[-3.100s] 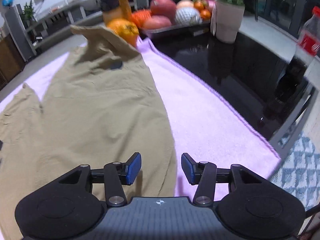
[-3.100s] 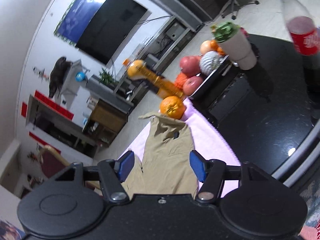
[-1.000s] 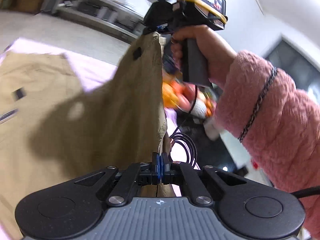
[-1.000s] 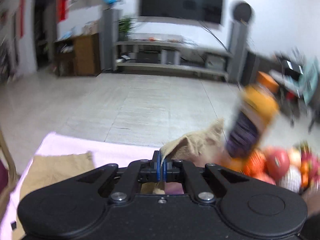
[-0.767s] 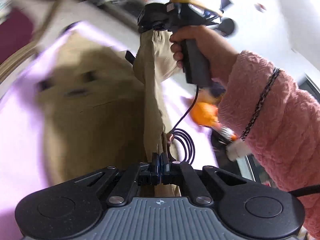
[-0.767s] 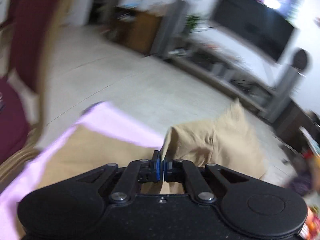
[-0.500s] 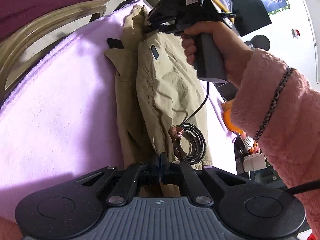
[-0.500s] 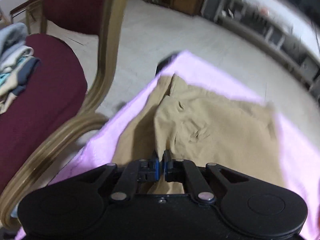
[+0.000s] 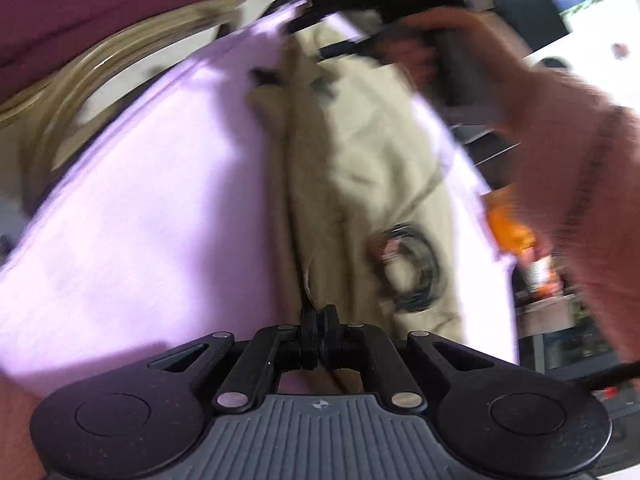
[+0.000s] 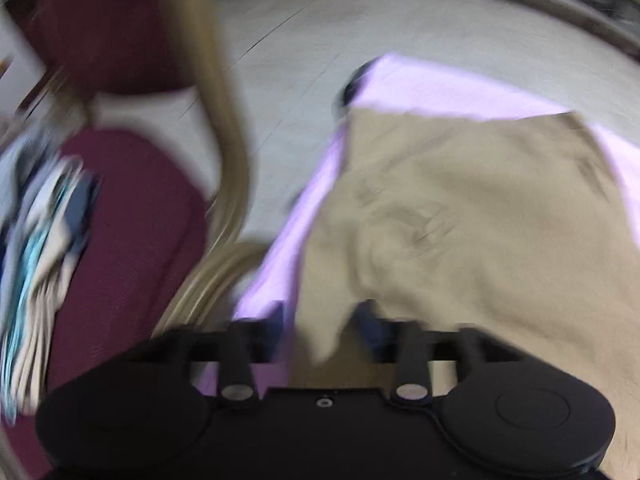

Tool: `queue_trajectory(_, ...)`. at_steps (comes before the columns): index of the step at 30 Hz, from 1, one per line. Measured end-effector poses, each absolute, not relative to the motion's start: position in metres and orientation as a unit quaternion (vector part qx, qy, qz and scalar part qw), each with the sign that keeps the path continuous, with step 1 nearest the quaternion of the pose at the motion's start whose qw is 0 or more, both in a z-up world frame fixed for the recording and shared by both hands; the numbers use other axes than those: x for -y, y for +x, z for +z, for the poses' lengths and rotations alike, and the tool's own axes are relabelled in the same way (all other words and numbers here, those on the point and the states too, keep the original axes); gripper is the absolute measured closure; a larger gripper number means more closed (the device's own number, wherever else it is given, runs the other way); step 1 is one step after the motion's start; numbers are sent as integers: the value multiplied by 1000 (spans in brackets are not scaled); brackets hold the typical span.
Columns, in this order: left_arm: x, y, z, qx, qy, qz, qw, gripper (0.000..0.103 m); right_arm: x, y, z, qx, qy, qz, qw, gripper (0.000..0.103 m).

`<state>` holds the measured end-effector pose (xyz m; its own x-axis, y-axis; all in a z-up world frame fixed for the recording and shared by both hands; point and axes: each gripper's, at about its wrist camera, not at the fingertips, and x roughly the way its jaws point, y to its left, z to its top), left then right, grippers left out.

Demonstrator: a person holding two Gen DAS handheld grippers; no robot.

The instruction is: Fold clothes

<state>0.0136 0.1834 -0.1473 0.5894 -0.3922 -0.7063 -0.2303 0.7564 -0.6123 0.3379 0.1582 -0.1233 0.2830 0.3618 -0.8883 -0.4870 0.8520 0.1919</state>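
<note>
A khaki garment [image 9: 360, 160] lies folded over on itself along a lilac cloth [image 9: 160, 200]. My left gripper [image 9: 319, 330] is shut on the garment's near edge, low over the cloth. In the right wrist view the same garment [image 10: 460, 220] spreads ahead and to the right. My right gripper [image 10: 322, 320] is open, its blue pads [image 10: 276, 320] apart, with a loose corner of the fabric lying between them. A hand [image 9: 440, 48] in a pink sleeve holds that gripper at the garment's far end. Both views are blurred by motion.
A coiled black cable [image 9: 412, 268] rests on the garment. A maroon chair [image 10: 132, 240] with a curved wooden frame stands left of the table and carries a stack of clothes [image 10: 36, 240]. Orange fruit [image 9: 508, 228] sits to the right, and pale floor lies beyond the table's edge.
The right gripper's fingers have parted and let go of the garment's corner. The lifted half now lies folded onto the rest. The left gripper has stayed shut on its edge.
</note>
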Motion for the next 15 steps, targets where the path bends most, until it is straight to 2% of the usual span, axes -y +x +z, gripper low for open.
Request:
queue_trajectory(6, -179, -7, -124, -438, -294, -37, 849, 99, -71, 316, -38, -494, -49, 289, 818, 56)
queue_trajectory(8, -177, -10, -116, -425, -288, -38, 857, 99, -27, 306, -5, -487, -42, 295, 821, 50)
queue_trajectory(9, -174, -9, -112, -419, -285, -39, 861, 97, -4, 299, 10, -477, -43, 301, 825, 43)
queue_trajectory(12, -166, -6, -100, -401, -276, -42, 872, 85, 50, 270, 35, -431, -81, 295, 849, 30)
queue_trajectory(15, -148, 10, -97, -402, -248, -27, 881, 66, 87, 249, 16, -421, -102, 272, 860, 28)
